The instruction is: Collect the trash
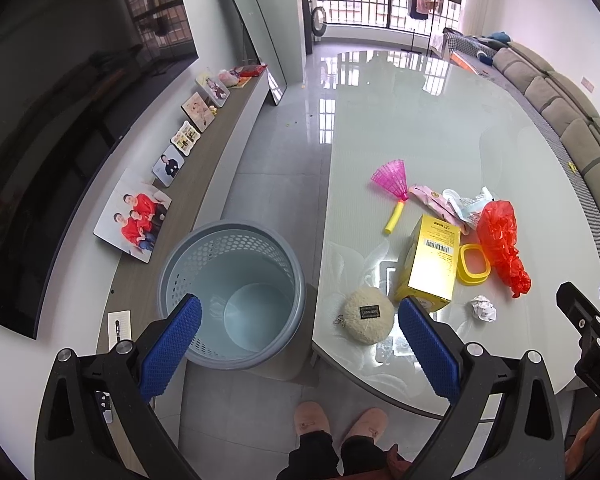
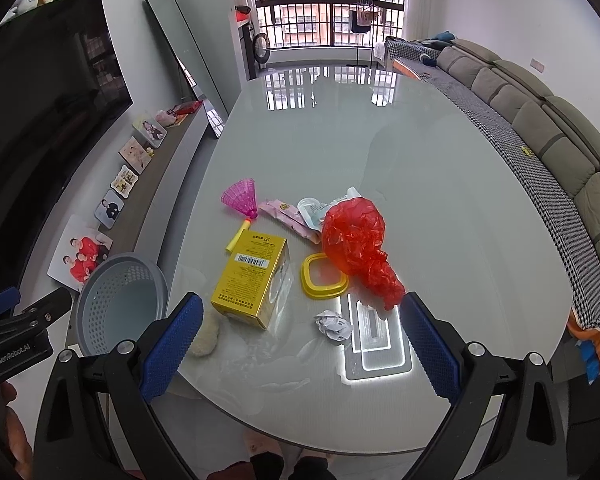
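A grey-blue perforated bin [image 1: 232, 292] stands on the floor left of the glass table [image 1: 440, 120]; it also shows in the right wrist view [image 2: 120, 300]. On the table lie a crumpled white paper ball [image 2: 334, 326], a red plastic bag [image 2: 356, 248], a yellow box [image 2: 252, 276], a yellow lid ring [image 2: 322, 280], pink and white wrappers [image 2: 296, 216], a pink toy shuttlecock [image 2: 242, 200] and a cream fluffy pouch [image 1: 368, 314]. My left gripper [image 1: 300, 316] is open and empty, above the bin's rim and the table edge. My right gripper [image 2: 300, 316] is open and empty above the table's near end, just before the paper ball.
A low TV cabinet [image 1: 204, 168] with several photo frames runs along the left wall under a dark TV. A grey sofa [image 2: 560, 152] lines the right side. The person's feet in pink slippers [image 1: 340, 420] stand at the table's near edge.
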Tool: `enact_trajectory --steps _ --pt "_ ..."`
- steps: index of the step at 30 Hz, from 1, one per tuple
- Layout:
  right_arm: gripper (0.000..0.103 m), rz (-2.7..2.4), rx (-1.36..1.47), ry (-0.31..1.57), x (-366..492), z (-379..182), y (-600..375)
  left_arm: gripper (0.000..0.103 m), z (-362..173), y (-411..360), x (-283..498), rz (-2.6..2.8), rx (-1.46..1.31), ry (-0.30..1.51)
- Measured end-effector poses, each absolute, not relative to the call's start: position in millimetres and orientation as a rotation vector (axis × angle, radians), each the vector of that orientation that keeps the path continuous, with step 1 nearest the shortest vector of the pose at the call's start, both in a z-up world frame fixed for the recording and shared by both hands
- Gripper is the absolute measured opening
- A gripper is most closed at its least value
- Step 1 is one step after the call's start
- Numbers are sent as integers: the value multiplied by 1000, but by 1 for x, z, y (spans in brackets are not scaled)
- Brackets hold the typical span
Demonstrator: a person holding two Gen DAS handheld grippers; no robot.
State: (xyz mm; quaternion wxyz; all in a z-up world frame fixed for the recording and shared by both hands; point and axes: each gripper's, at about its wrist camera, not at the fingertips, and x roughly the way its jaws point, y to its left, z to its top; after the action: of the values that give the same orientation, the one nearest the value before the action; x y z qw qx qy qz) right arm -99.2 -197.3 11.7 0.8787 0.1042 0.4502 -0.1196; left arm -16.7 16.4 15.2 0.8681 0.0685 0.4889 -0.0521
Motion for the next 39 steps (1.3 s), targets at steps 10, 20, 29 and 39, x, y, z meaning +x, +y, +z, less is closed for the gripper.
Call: enact_trajectory --steps 10,20,29,39 --pt "94 -339 253 999 -113 -21 -208 97 -26 8 -1 -218 196 1053" --pt "94 -443 292 1059 -126 -77 -219 97 -77 18 14 -259 203 1081" --pt "94 -391 248 1059 -105 -129 -236 97 -120 24 12 -225 155 1082" --pt "94 -293 235 1018 -80 -180 -255 97 -162 -4 -10 -185 183 1067"
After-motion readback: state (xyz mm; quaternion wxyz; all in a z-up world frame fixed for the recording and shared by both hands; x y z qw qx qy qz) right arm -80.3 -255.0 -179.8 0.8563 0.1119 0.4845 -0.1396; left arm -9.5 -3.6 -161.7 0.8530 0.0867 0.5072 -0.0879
